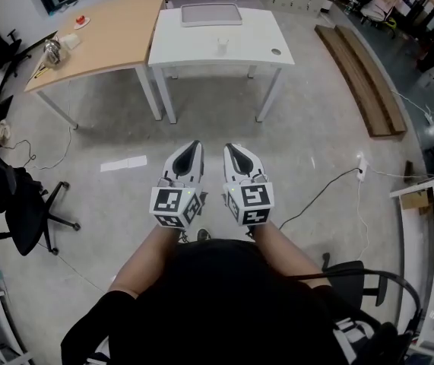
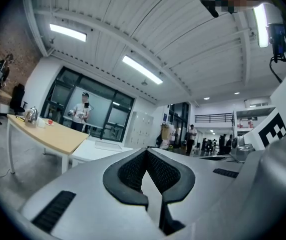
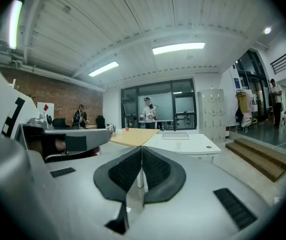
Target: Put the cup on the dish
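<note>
White tabletop [image 1: 201, 52] with cup [image 1: 222, 46] stands well ahead; my left tongs [image 1: 195, 144] and right tongs [image 1: 229, 147] are clenched, empty, side by side for approach.

left gripper [image 1: 193, 146]: we hold it low out front, jaws shut, empty | right gripper [image 1: 231, 149]: just beside it, jaws shut, empty | both point forward, side by side

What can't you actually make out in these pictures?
Cup, head view: too small to tell if anything is in it.
Dish, head view: too far for detail.
Things on the wooden table, head view: too small to name.
White table, left gripper view: mostly hidden by the left tool.
</note>
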Tool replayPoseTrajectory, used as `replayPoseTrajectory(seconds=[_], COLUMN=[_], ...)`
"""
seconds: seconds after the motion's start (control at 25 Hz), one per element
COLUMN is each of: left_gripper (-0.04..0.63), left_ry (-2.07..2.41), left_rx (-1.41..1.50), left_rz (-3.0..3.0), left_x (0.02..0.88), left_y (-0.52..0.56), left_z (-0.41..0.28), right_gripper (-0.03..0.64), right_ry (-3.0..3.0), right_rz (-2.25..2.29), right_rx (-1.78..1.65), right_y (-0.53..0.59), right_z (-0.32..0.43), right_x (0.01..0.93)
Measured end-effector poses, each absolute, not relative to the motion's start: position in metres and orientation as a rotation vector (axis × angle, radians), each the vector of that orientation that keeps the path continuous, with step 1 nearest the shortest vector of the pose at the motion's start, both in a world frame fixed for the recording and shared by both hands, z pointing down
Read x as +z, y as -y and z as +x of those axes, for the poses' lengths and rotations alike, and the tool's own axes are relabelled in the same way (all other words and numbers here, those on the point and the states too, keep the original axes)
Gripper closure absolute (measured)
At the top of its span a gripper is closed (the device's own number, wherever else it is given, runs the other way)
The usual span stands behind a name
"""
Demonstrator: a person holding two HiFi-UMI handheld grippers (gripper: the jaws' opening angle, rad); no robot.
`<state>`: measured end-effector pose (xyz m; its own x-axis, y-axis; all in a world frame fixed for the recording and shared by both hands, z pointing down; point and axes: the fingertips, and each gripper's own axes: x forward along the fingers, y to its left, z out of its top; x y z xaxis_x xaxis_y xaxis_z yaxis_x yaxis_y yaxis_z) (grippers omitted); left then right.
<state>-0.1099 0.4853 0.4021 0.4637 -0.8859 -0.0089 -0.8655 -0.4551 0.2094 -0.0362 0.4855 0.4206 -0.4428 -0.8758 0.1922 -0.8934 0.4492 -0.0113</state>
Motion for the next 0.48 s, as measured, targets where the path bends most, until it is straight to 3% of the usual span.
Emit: replayPoseTrajectory(seconds=[0.48], left_gripper=[0.588], left_ry=[1.570], left_rx=[-0.223], left_rz=[2.509], left_x=[0.392], left_y=[-0.471], left_z=[-0.152], right_gripper=[0.603], right_ry=[2.536], right_rz=[1.533], right_rx=[0.140], right_y=[-0.465], right_z=[-0.075], right_x=[0.410])
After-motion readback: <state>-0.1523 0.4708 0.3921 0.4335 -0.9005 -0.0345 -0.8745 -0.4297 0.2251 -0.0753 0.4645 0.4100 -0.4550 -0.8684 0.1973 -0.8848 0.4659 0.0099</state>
